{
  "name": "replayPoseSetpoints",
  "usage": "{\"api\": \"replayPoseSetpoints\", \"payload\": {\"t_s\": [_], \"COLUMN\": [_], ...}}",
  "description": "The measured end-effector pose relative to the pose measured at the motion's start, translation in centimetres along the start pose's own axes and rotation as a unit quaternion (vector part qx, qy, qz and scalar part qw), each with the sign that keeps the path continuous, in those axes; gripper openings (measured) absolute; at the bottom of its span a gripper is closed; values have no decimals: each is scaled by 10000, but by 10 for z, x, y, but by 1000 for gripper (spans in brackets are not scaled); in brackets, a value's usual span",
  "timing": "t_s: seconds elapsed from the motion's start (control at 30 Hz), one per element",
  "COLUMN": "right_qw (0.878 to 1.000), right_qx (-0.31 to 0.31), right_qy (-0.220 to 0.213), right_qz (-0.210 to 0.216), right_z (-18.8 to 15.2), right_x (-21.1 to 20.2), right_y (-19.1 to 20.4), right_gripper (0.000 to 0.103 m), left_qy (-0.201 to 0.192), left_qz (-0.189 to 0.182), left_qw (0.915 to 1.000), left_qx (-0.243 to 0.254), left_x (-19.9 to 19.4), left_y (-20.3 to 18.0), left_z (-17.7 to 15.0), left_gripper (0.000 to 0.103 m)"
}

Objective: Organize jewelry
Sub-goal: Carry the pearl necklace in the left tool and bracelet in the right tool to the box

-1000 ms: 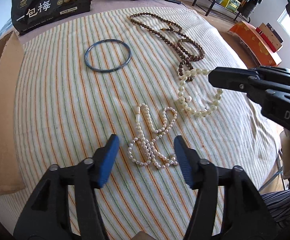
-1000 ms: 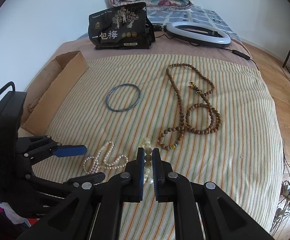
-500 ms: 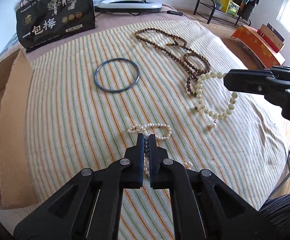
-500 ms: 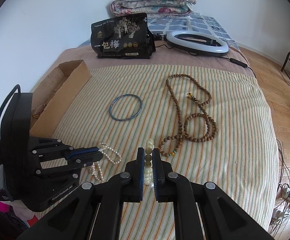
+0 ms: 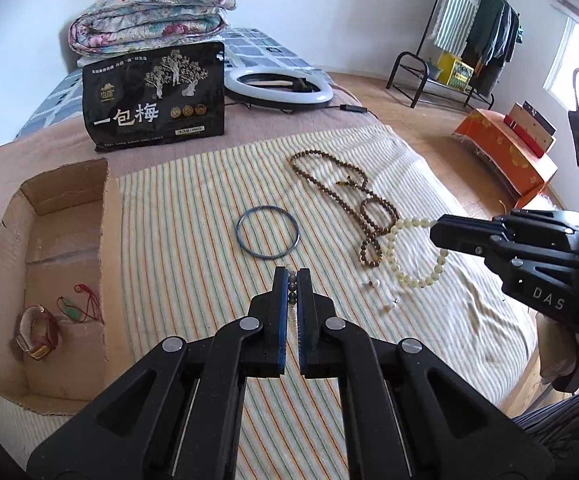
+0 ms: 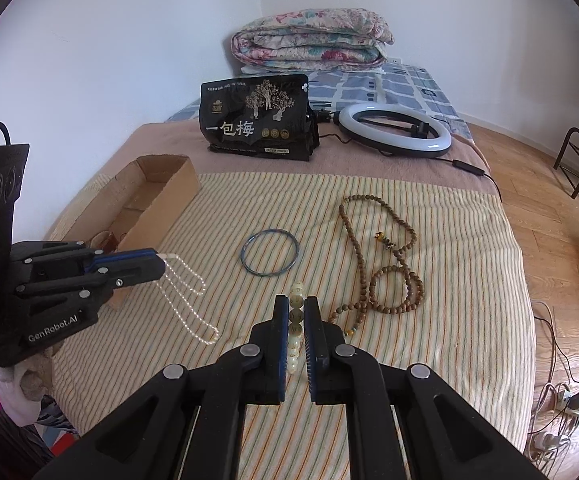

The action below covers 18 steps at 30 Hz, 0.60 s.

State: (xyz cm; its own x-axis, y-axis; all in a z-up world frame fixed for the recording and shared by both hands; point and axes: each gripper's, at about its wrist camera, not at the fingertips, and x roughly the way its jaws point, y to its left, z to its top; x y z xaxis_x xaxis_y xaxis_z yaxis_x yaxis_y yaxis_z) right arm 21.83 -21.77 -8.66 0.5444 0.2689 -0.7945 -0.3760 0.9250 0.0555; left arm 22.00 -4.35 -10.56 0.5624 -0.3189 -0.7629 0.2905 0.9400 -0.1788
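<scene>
My left gripper is shut on a thin white pearl necklace, which hangs from its tips above the striped cloth. My right gripper is shut on a strand of large cream beads, lifted and dangling over the cloth. A blue bangle and a long brown wooden bead string lie flat farther back. An open cardboard box at the left holds a bracelet and a green pendant on red cord.
A black snack bag stands behind the cloth, with a ring light and a folded quilt beyond. To the right are wooden floor, an orange box and a clothes rack.
The left gripper shut on the pearl necklace and lifted it off the cloth. The right gripper rose too, carrying the cream beads up. Both views now look farther across the bed.
</scene>
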Motion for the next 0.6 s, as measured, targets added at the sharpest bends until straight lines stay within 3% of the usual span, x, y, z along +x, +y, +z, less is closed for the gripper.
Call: {"api": "replayPoseSetpoints", "payload": {"t_s": [0.37, 0.6], "right_qw": [9995, 9981], "right_qx": [-148, -347], "right_qy": [-284, -418], "right_qz": [81, 282], "right_z": [13, 28], "right_x": [-18, -22], "right_y": [27, 59], "right_gripper": [5, 5], "left_qy": [-626, -946], "left_qz": [72, 371], "left_qw": [9973, 9929], "left_qx": [-368, -617], "left_x": [-60, -85], "left_y": [41, 84], "left_z": [22, 34], "left_gripper": [1, 1]}}
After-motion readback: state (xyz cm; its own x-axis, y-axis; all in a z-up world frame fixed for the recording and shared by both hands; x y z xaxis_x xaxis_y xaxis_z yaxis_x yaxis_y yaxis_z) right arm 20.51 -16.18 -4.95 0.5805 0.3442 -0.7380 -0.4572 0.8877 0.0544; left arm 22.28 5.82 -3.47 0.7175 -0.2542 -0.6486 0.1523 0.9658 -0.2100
